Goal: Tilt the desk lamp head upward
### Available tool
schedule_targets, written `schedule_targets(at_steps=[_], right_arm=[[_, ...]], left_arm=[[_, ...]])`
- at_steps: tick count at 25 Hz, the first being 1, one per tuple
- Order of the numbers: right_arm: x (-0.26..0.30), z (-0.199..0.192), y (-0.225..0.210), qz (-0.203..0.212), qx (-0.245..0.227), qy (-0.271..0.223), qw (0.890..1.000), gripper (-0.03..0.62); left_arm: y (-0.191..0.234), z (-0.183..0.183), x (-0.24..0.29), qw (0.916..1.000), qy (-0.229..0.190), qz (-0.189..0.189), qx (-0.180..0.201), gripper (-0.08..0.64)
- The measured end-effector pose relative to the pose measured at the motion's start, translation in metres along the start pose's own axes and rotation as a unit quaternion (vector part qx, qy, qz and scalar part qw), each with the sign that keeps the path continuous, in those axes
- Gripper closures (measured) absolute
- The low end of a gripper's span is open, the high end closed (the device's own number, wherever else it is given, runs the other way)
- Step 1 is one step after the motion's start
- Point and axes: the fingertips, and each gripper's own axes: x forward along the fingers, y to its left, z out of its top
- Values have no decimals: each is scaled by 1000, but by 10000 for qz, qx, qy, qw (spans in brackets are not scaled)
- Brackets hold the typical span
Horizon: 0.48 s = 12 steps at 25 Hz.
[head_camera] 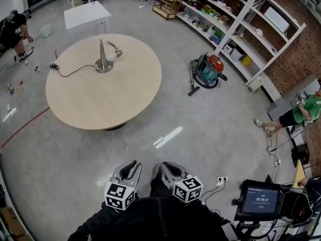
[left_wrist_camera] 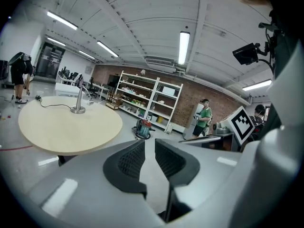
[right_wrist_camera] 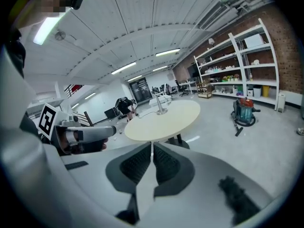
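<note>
Desk lamp (head_camera: 105, 56) stands on the far side of the round table (head_camera: 100, 104), head (head_camera: 116, 54) drooping. Left gripper (head_camera: 130, 165) has jaws slightly apart and empty; right gripper (head_camera: 163, 166) is closed on nothing. Both are held by the body, well apart from the lamp, likely pre-approach.

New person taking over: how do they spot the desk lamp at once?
Find the big round wooden table in the middle of the grey floor. The desk lamp stands towards its far side: a silver post on a round base with a small bent-over head. It is the only thing standing on the table, with a black cord trailing from its base.
</note>
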Motion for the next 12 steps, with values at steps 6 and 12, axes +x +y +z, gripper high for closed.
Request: schedule_targets(at_steps=[6,12], right_arm=[[37,39,-40,524,-94,-87,9985,577],[54,87,-94,862,-103,-118,9962,577]], left_arm=[[10,32,41,9984,-93,471,286,488],[4,69,95,9954,-65,856,431,488]])
